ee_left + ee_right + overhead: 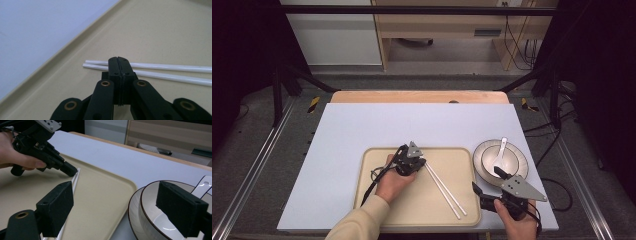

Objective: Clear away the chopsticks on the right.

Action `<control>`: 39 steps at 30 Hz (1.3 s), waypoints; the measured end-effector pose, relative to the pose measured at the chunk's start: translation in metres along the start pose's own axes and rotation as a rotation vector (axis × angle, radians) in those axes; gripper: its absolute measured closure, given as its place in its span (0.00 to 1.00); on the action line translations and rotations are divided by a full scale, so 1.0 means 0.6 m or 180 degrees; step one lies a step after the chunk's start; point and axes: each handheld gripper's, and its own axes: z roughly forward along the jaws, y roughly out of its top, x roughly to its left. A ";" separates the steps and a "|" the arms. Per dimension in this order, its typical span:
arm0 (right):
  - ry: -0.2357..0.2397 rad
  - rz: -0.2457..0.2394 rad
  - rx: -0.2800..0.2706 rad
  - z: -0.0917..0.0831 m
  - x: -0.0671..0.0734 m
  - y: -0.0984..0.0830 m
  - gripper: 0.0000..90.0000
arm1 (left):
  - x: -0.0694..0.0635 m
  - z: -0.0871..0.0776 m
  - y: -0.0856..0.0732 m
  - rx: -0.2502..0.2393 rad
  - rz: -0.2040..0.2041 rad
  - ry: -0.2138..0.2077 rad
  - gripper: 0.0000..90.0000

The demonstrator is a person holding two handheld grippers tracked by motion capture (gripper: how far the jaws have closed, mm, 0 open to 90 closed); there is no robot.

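I see left gripper (119, 60) jaws closed above chopsticks (160, 70), nothing held | high view: chopsticks (444, 188) run upper-left to lower-right on tray (372, 165) | right gripper (120, 207) wide, empty

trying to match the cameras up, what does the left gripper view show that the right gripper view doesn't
Left gripper view alone: the left claw seen from behind, jaws pressed shut with nothing between them, its tip just in front of the pair of white plastic chopsticks.

Right gripper view alone: the wide-open right claw, the hand holding the left claw, the white bowl with a dark rim and the white spoon.

Both: chopsticks, beige plastic tray, pale table top.
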 end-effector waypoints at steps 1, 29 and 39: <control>-0.0008 -0.0004 0.0016 0.002 0.000 0.000 0.16 | -0.002 0.008 0.009 0.0011 0.0032 -0.0043 0.99; -0.0102 -0.0010 0.0025 0.005 0.001 -0.001 0.17 | -0.084 0.080 0.081 0.0012 0.0479 -0.0521 0.99; -0.0102 -0.0009 0.0014 0.004 0.000 -0.001 0.17 | -0.089 0.081 0.083 0.0007 0.0484 -0.0523 0.99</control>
